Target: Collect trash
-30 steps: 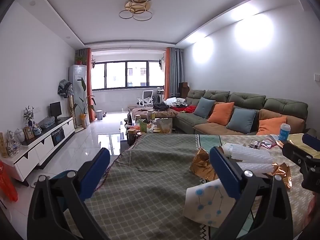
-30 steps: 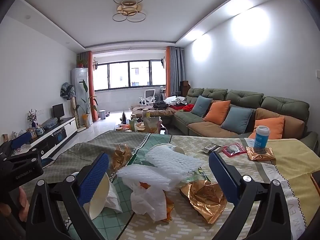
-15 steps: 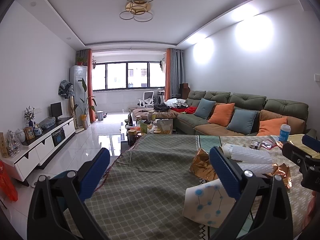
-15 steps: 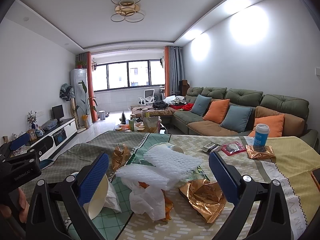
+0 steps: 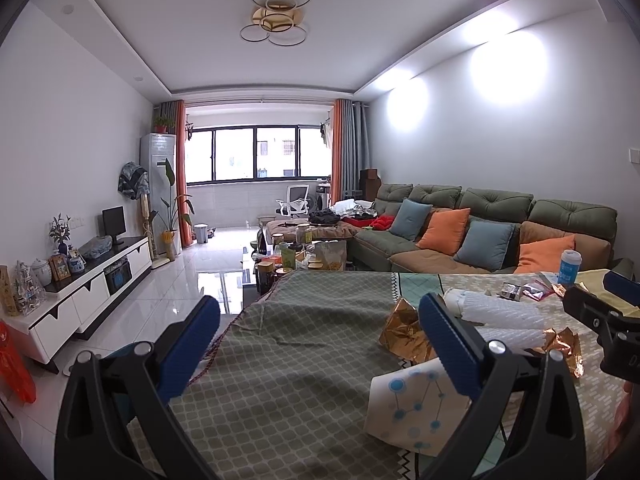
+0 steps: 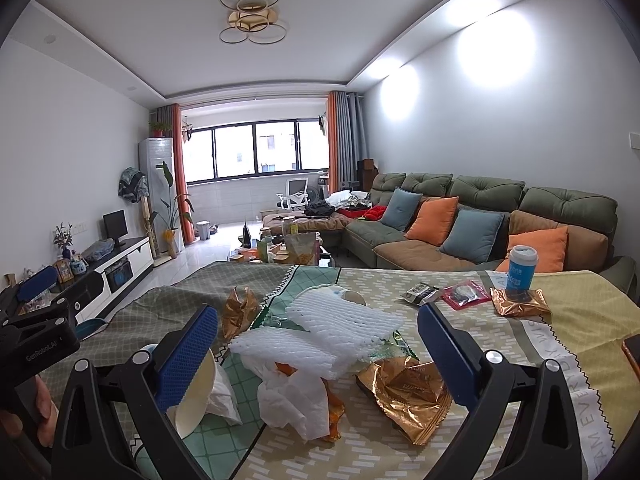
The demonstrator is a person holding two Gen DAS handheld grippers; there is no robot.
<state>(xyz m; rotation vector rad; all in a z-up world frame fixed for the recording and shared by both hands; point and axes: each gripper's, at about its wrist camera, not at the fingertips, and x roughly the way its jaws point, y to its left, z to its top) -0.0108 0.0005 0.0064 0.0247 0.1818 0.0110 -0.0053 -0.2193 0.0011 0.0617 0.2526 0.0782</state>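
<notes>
Both claws hang spread wide and empty above the cloth-covered worktop (image 6: 568,320). The right claw (image 6: 318,344) faces the trash: white foam netting (image 6: 340,320), a crumpled tissue (image 6: 294,400) and a gold foil wrapper (image 6: 408,392). The left claw (image 5: 320,340) sits over bare cloth beside a paper cup (image 5: 412,404).

ceiling ring lamp (image 5: 276,16) top centre | window (image 5: 256,152) mid-frame, orange curtains (image 5: 182,172) both sides | green sofa (image 6: 492,208) right, orange and blue cushions (image 6: 436,218) on it | white TV cabinet (image 5: 80,284) left, small monitor (image 5: 113,220) on top | office chair (image 6: 294,196) under window | patterned tablecloth (image 5: 304,360) lower frame
</notes>
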